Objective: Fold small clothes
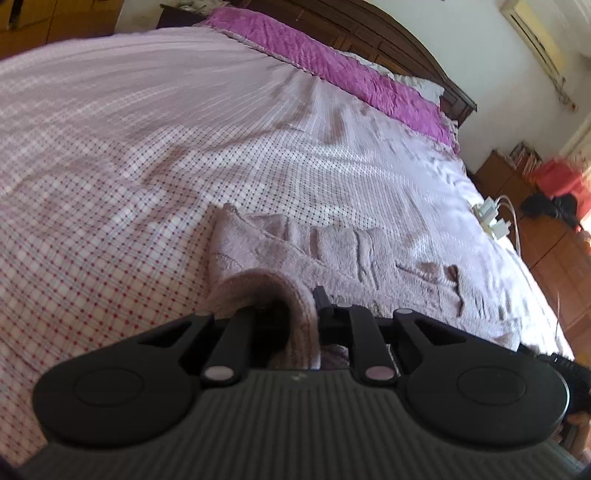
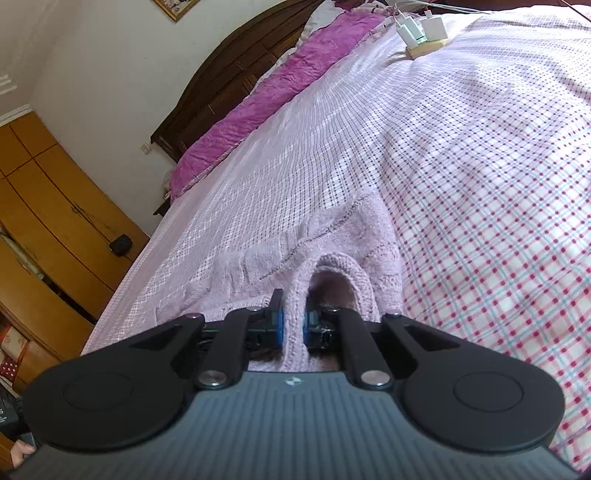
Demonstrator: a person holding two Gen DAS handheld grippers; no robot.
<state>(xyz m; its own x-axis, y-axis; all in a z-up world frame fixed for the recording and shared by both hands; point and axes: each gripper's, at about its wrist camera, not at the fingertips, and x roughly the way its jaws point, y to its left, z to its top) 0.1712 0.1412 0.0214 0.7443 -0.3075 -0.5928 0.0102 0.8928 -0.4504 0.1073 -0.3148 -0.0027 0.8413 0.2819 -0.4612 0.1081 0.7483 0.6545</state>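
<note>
Folding is underway: pale pink knitted garment (image 1: 332,254) is pinched by clenched left gripper (image 1: 291,314) and right gripper (image 2: 293,325); fold ahead not yet laid flat on checked bedsheet (image 2: 480,184).

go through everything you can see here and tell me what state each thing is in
Left gripper: shut on the pink knit garment.
Right gripper: shut on it too.
Pink knit garment: partly spread on the bed, edges pinched.
Checked bedspread: laid out, slightly rumpled.
Chargers: plugged into power strip.
</note>
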